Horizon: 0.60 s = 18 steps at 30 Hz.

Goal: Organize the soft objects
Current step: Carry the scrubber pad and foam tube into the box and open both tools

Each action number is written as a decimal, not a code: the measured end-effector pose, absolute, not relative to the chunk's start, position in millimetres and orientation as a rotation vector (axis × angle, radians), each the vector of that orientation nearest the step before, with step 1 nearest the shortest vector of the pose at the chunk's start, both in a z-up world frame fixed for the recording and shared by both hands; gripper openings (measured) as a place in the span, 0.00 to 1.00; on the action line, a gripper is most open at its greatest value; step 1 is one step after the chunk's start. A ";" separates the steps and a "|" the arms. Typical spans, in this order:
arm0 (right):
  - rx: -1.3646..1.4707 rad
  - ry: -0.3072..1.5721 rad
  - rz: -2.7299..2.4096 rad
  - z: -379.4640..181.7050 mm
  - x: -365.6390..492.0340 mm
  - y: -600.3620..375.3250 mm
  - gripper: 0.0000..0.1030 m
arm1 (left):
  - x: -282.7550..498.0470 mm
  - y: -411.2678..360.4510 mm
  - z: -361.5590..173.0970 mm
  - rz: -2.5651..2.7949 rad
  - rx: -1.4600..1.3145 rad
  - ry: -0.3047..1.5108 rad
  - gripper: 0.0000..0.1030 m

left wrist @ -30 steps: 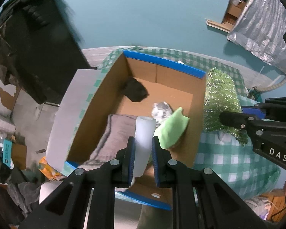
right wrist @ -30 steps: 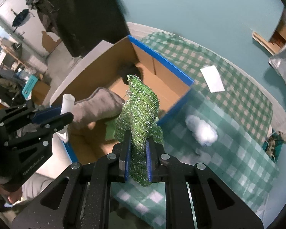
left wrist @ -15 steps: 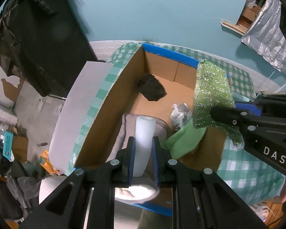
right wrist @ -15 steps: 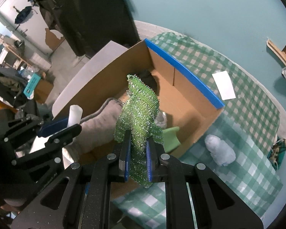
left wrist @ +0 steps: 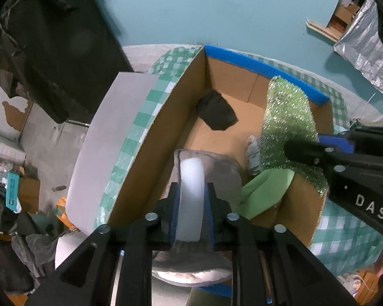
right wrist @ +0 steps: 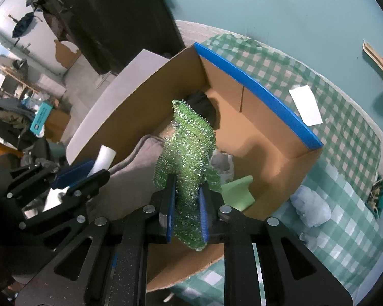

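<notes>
An open cardboard box (left wrist: 150,153) with blue-taped rims (right wrist: 258,86) stands on a green checked cloth. My left gripper (left wrist: 191,193) is shut on a white foam roll (left wrist: 191,178), held over the box's near left side above a grey cushion (left wrist: 217,163). My right gripper (right wrist: 185,199) is shut on a sparkly green cloth (right wrist: 189,148), held above the middle of the box; it also shows in the left wrist view (left wrist: 286,117). Inside the box lie a black cloth (left wrist: 217,112), a light green piece (left wrist: 265,191) and a grey-white bundle (right wrist: 223,163).
A pale blue fluffy bundle (right wrist: 310,205) lies on the checked cloth (right wrist: 344,153) right of the box. A white paper slip (right wrist: 305,104) lies beyond the box. A grey box flap (left wrist: 107,140) hangs out at the left. A dark cabinet (left wrist: 53,38) stands behind.
Both grippers have moved left and further over the box. The green cloth now hangs above the box's inside rather than over its right wall. Both grips are unchanged.
</notes>
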State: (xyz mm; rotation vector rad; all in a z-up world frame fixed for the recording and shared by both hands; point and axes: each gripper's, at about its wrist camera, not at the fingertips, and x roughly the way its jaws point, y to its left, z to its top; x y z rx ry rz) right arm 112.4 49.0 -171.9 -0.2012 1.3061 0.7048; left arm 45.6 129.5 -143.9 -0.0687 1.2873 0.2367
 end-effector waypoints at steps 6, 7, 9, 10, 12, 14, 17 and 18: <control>-0.209 1.309 0.675 -174.9 112.4 50.0 0.40 | 42.7 132.4 -144.0 0.246 -0.083 1.283 0.46; -0.208 1.307 0.675 -175.3 112.7 49.2 0.42 | 41.9 132.0 -143.2 0.246 -0.078 1.282 0.49; -0.200 1.308 0.678 -175.4 112.4 46.5 0.47 | 41.0 130.3 -142.5 0.243 -0.071 1.274 0.52; -0.199 1.309 0.679 -175.8 112.9 45.4 0.51 | 40.5 129.4 -142.0 0.244 -0.068 1.270 0.52; -0.206 1.305 0.676 -175.2 112.9 44.2 0.53 | 39.7 127.2 -142.2 0.244 -0.068 1.271 0.52; -0.205 1.305 0.674 -174.3 113.4 42.3 0.53 | 39.0 124.2 -142.1 0.245 -0.069 1.273 0.52; -0.200 1.293 0.674 -169.4 113.0 38.1 0.55 | 39.2 120.6 -141.8 0.246 -0.076 1.274 0.53; -0.199 1.289 0.673 -168.2 113.0 36.6 0.56 | 38.8 119.1 -140.9 0.246 -0.079 1.272 0.53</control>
